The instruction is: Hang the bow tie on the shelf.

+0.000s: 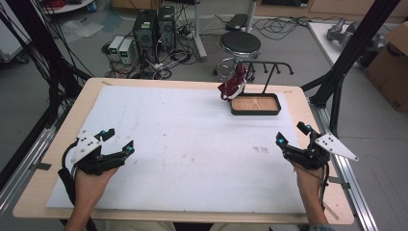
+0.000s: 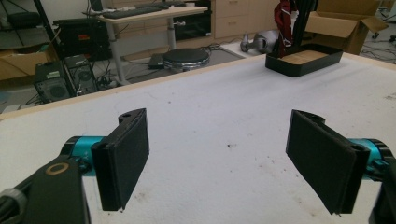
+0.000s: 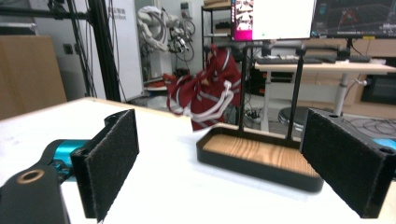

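Both grippers idle, nothing held. Left gripper (image 1: 114,140) near desk's left edge, jaws wide apart. Right gripper (image 1: 292,134) near right edge, jaws spread too. Red bag (image 1: 233,83) hangs on black rack (image 1: 269,67) over wood-bottomed tray (image 1: 255,104), far right corner. Probably start pose; likely next: reach for bag, but strap (image 3: 215,109) routing on hook unclear.

2 grippers (image 1: 118,142) (image 1: 290,134), 1 rack (image 1: 255,104), 1 bag (image 1: 233,83)
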